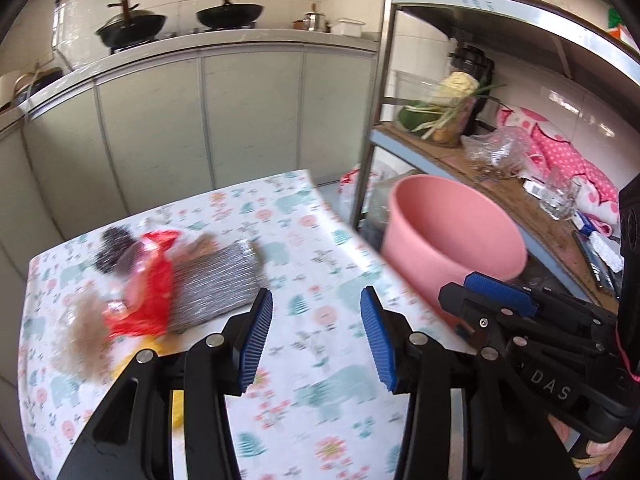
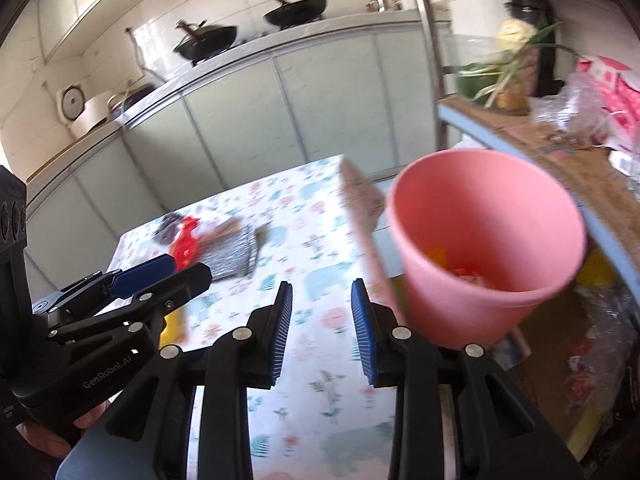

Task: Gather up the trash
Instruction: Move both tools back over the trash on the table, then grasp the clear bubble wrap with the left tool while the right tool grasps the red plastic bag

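Observation:
A pile of trash lies on the floral tablecloth [image 1: 320,240]: a red plastic bag [image 1: 150,288], a grey striped wrapper [image 1: 216,284], a dark clump [image 1: 114,250] and a brownish clump [image 1: 82,332]. A yellow scrap [image 1: 176,400] lies under my left fingers. My left gripper [image 1: 316,340] is open and empty, above the table just right of the pile. A pink bucket [image 2: 480,240] stands off the table's right edge with red and orange scraps inside [image 2: 460,268]. My right gripper [image 2: 322,328] is open and empty, over the table's right side, left of the bucket.
A metal shelf rack [image 1: 376,120] stands right of the table, holding vegetables [image 1: 444,108], plastic bags and a glass [image 1: 558,196]. Grey-green cabinets [image 1: 200,120] with woks [image 1: 228,14] on the counter run behind. Bags and boxes lie on the floor by the bucket [image 2: 580,360].

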A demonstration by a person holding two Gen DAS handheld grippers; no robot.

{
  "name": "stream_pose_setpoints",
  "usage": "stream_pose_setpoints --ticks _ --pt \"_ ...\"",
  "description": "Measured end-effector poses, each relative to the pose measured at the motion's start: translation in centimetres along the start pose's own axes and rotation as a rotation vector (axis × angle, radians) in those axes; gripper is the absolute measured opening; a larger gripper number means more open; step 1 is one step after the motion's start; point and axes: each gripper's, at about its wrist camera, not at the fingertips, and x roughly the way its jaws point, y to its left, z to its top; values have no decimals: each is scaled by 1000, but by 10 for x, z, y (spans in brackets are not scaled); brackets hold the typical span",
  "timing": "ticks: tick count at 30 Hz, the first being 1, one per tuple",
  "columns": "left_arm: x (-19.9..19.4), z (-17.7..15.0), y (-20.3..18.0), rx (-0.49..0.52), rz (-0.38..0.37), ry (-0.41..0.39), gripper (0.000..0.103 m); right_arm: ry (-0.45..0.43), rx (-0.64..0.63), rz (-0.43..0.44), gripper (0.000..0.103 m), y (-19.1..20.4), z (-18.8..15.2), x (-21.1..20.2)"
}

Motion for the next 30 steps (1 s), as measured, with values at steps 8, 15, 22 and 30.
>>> stream_pose_setpoints --ticks 8,15,22,30 --pt "-29 -20 105 -152 149 -12 45 93 -82 127 31 63 -1 41" --pt "-43 -35 183 -261 273 -23 45 150 -114 230 43 114 13 72" --pt "-32 -49 215 -319 294 11 45 196 -129 266 51 157 21 106" --pt "-10 -57 220 -363 236 50 45 229 -129 221 52 181 26 147"
